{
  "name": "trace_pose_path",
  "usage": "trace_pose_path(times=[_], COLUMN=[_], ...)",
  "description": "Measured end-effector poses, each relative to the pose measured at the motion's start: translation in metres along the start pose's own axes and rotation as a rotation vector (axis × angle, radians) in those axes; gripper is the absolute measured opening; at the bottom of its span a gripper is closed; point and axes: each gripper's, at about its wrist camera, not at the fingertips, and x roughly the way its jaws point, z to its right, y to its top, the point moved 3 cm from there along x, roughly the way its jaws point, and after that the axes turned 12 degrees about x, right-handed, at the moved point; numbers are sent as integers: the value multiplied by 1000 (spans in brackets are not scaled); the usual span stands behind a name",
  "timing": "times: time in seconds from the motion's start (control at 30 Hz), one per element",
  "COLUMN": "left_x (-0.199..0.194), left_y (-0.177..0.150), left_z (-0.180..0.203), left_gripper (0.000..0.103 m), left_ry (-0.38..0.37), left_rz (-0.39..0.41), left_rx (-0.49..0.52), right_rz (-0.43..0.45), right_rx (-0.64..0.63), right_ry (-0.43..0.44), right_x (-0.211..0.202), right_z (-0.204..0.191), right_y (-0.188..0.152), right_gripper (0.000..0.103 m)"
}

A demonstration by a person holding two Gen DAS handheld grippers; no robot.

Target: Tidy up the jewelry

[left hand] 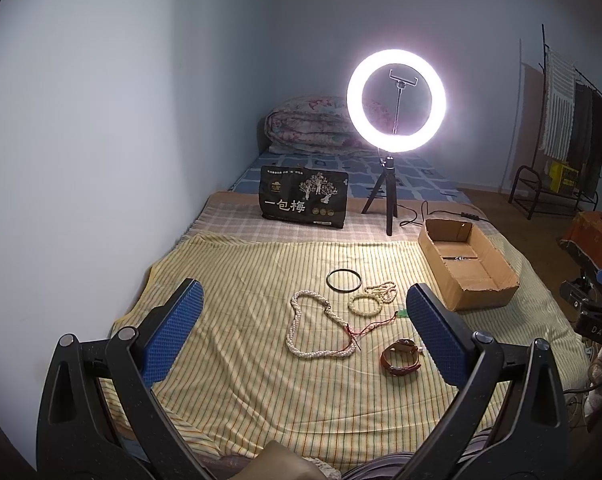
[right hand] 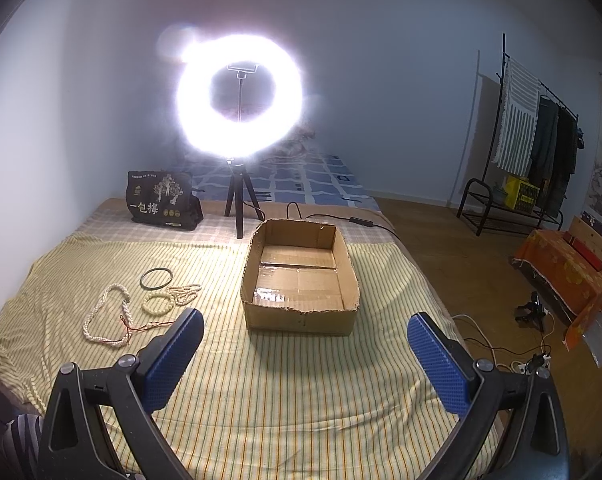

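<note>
Loose jewelry on striped cloth (left hand: 241, 280), left of empty cardboard box (right hand: 301, 316): pearl necklace (left hand: 301, 324), limp, light, slippery, best pinched across its twisted strands; black bangle (left hand: 343, 280), rigid, taken by rim; left gripper (left hand: 301, 332) and right gripper (right hand: 305, 360) wide, holding nothing.

Both grippers are just hanging in the air, nothing held in either. The left gripper (left hand: 303, 320) has its jaws spread wide, blue textured pads (left hand: 173, 332) facing each other across a big gap, black linkage arms angling down and back toward the camera. It's tipped slightly downward. The right gripper (right hand: 305, 356) looks pretty much the same: jaws wide apart, blue pads (right hand: 441, 364) facing inward, same downward tilt. You can catch a bit of the right one's black body at the far right edge of the left wrist view.
</note>
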Motion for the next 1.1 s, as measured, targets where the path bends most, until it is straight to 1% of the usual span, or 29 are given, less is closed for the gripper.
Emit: trace_pose_path(times=[1.1], left_x=[0], left_y=[1], left_z=[4], left_gripper=[103], left_ry=[-6], left_rz=[-6], left_rx=[0], right_rz=[-7], right_rx=[2], right_ry=[11], right_x=[2], right_z=[-5], right_y=[-2], right_gripper=[103])
